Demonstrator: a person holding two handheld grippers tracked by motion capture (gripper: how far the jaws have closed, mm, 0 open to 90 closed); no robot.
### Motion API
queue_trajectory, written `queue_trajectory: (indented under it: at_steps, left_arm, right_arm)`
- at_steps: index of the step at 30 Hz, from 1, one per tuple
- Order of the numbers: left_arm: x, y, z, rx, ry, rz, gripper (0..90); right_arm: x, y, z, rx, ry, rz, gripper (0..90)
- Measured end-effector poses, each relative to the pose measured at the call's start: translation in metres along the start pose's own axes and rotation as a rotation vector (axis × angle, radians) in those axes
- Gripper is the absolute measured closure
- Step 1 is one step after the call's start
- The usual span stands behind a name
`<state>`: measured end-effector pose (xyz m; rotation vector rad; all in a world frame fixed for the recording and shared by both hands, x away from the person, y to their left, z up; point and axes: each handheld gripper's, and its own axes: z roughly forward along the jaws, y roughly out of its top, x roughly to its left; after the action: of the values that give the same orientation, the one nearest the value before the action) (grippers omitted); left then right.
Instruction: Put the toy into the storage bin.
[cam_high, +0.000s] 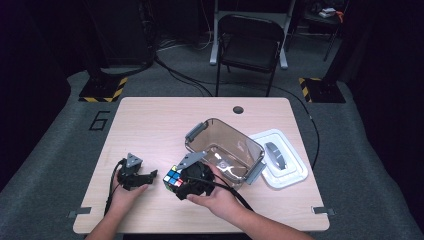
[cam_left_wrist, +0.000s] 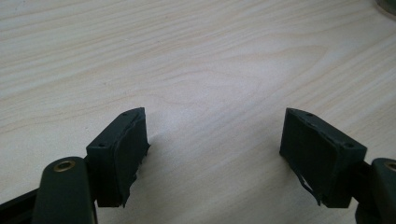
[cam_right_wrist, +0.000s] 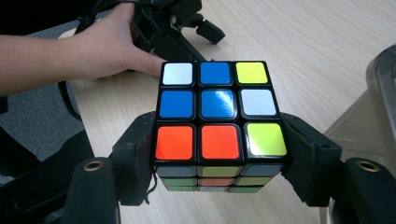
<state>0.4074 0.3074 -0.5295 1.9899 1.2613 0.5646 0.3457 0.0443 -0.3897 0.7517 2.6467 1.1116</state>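
A scrambled puzzle cube (cam_right_wrist: 219, 116) with blue, white, yellow and orange stickers sits between the jaws of my right gripper (cam_right_wrist: 217, 158), which is shut on its two sides. In the high view the cube (cam_high: 173, 178) is held just above the table's front middle by the right gripper (cam_high: 176, 181). My left gripper (cam_high: 150, 176) rests to the left of it, near the front edge. Its jaws stand wide apart in the left gripper view, and my left gripper (cam_left_wrist: 215, 144) has only bare wood between them.
A clear plastic box (cam_high: 225, 150) with grey latches stands right of the cube. Its white lid (cam_high: 280, 159) lies further right. The wooden table (cam_high: 150, 125) has a cable hole (cam_high: 238, 109) at the back. A black chair (cam_high: 250, 45) stands beyond.
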Motion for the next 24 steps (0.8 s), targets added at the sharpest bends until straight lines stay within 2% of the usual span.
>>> queue_trajectory:
  at_steps: [5, 8, 9, 11, 13, 24]
  left_arm:
    - [0.0, 0.0, 0.0, 0.0, 0.0, 0.0, 22.8]
    - [0.0, 0.0, 0.0, 0.005, -0.001, 0.001, 22.8]
    - [0.0, 0.0, 0.0, 0.005, -0.002, 0.001, 22.8]
    - [0.0, 0.0, 0.0, 0.005, -0.001, 0.001, 22.8]
    - [0.0, 0.0, 0.0, 0.005, -0.001, 0.001, 22.8]
    - [0.0, 0.0, 0.0, 0.001, 0.002, 0.001, 22.8]
  right_arm:
    - [-0.002, 0.006, -0.006, -0.01, 0.004, -0.026, 33.9]
    - [-0.003, 0.009, -0.01, -0.018, 0.0, -0.01, 33.9]
    - [-0.005, 0.01, -0.011, -0.018, 0.003, -0.026, 33.9]
    - [-0.006, 0.013, -0.014, -0.027, 0.002, -0.013, 33.9]
    - [-0.008, 0.015, -0.017, -0.025, 0.001, -0.025, 33.9]
    - [-0.02, 0.027, -0.029, -0.036, -0.013, -0.018, 33.9]
